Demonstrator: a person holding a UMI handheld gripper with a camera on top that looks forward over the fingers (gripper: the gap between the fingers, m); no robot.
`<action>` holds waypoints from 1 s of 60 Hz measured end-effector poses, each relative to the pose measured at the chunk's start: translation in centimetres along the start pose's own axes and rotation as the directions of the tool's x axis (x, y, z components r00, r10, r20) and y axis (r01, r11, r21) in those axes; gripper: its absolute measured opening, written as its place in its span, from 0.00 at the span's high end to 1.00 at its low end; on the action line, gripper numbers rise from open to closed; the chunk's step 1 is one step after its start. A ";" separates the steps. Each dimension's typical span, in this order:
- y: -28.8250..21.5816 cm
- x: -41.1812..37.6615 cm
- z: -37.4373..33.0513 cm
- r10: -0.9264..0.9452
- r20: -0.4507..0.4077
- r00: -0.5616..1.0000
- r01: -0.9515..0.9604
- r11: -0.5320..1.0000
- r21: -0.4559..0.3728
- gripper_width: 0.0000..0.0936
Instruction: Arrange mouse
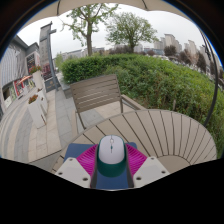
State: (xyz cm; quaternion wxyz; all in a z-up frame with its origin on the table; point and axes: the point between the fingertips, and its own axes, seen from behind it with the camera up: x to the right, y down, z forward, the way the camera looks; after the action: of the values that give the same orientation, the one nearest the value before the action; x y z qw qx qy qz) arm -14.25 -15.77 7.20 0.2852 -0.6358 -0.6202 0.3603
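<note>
A computer mouse (111,152) with a white top and a dark teal rear sits between my gripper's fingers (111,162). Both pink pads (88,160) lie against its sides, so the gripper is shut on it. A blue mouse mat (76,150) shows behind and below the mouse, lying on the near part of a round slatted wooden table (165,132). I cannot tell whether the mouse rests on the mat or is held just above it.
A slatted wooden chair (95,95) stands just beyond the table. A green hedge (150,75) runs behind and to the right. On the paved terrace to the left stand a white container (38,108) and a building wall (20,65).
</note>
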 end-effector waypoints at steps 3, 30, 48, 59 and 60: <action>2.6 -1.6 1.2 -0.003 -0.009 1.000 0.003 0.999 -0.038 0.55; 4.9 -3.6 -7.3 -0.055 -0.108 0.993 0.034 0.981 -0.193 0.08; 3.0 -2.4 -27.3 -0.044 -0.224 0.974 -0.007 0.975 -0.224 0.09; 5.3 -2.1 -32.1 0.023 -0.262 0.965 -0.081 0.974 -0.212 0.08; 5.7 -2.1 -32.2 0.024 -0.260 0.965 -0.083 0.972 -0.218 0.09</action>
State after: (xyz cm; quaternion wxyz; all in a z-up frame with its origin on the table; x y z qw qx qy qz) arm 15.28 -15.58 21.45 0.2784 -0.7220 -0.5978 0.2097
